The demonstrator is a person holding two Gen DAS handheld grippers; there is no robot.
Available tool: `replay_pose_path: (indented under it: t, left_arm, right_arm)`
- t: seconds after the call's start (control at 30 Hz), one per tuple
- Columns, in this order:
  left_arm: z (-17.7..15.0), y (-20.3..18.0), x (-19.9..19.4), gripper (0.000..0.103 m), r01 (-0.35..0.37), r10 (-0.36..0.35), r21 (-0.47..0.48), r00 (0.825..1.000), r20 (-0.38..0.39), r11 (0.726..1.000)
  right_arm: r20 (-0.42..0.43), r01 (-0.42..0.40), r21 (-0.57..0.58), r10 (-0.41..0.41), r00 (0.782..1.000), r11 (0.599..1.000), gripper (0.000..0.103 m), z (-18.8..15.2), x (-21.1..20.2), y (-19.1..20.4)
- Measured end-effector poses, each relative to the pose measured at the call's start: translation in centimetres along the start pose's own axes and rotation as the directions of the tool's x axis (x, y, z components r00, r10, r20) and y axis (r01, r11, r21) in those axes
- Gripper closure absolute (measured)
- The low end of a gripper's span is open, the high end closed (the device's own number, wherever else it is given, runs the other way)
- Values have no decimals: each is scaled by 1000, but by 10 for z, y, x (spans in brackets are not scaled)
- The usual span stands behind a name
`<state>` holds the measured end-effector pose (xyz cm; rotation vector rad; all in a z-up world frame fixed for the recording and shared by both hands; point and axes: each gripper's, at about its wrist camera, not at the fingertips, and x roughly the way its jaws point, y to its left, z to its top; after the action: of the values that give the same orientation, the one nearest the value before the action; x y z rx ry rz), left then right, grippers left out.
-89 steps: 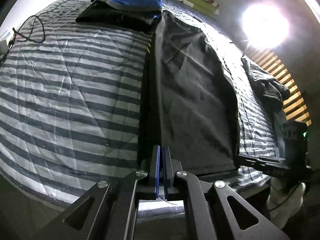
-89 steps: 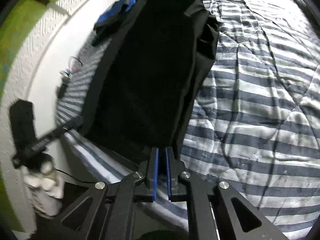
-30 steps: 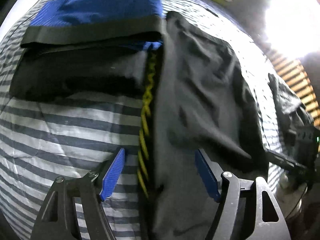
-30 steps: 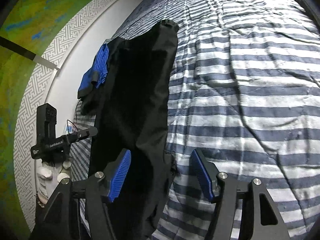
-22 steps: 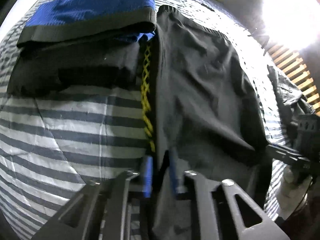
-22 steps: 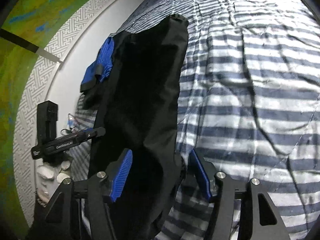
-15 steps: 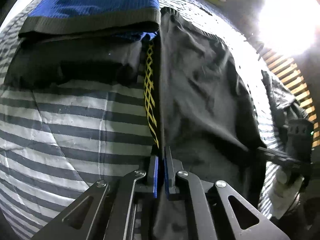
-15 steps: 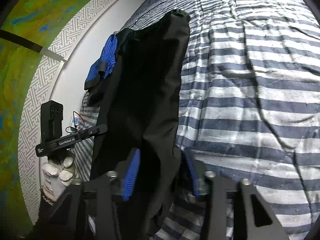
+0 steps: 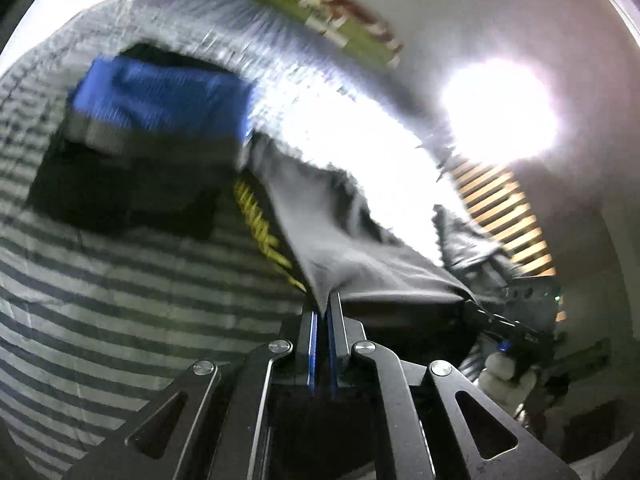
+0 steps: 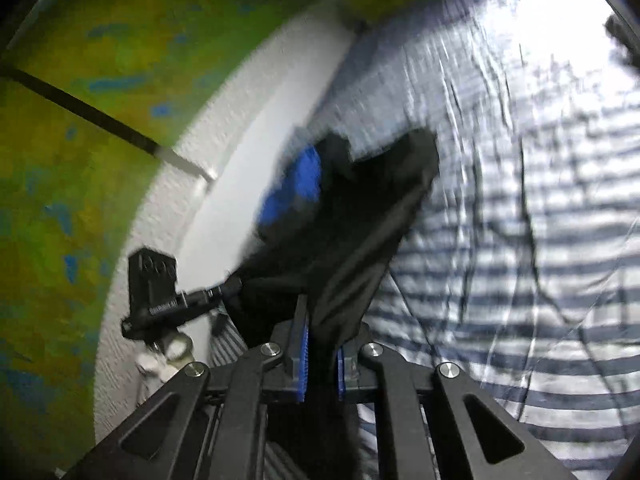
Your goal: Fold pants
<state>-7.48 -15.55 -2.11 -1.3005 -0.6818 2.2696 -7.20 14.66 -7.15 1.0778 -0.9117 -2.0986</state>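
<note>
The dark pants (image 9: 340,240) with a yellow side pattern hang lifted off the striped bed (image 9: 120,272), stretched between both grippers. My left gripper (image 9: 321,312) is shut on one edge of the pants, the fabric pulled into a peak between its blue pads. My right gripper (image 10: 320,344) is shut on the other edge of the pants (image 10: 360,232), black cloth bunched between its pads and trailing down below them. The other gripper shows in each view: the right gripper (image 9: 516,332) in a gloved hand, the left gripper (image 10: 160,296) by the wall. Both views are motion-blurred.
A folded stack of blue and black clothes (image 9: 152,120) lies on the bed just beyond the pants. A dark garment (image 9: 468,240) sits near the slatted headboard at right, under a bright lamp (image 9: 500,108). A green patterned pillow (image 9: 328,12) lies at the far end.
Both grippers closed on the pants' edges and raised them off the bed. The fabric, flat a second ago, now hangs taut between them, and the cameras have tilted upward.
</note>
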Motion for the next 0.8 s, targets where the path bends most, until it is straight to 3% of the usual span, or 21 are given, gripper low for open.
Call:
replay_pose_path:
  t: [0.23,0.5,0.67,0.8]
  left_arm:
    - [-6,-94,-85,100,33,-52,155,991,123,987]
    - [-57,-189,-161,100,62,-108,284,983,149,957]
    - [-106,-211,-189,100,72,-120,313,983,138,947]
    - [-131,-202,-178,100,87,-119,286,988,96,954]
  right_arm:
    - [186,-24,-112,44,982,993,94,0,-82,75]
    - [305,4,-222,65,950,975,94,-46,-179,143]
    - [328,10,-232,68,942,973,94,-88,-218,160]
    - [308,49,-211,19,951,976,94,-107,-220,154]
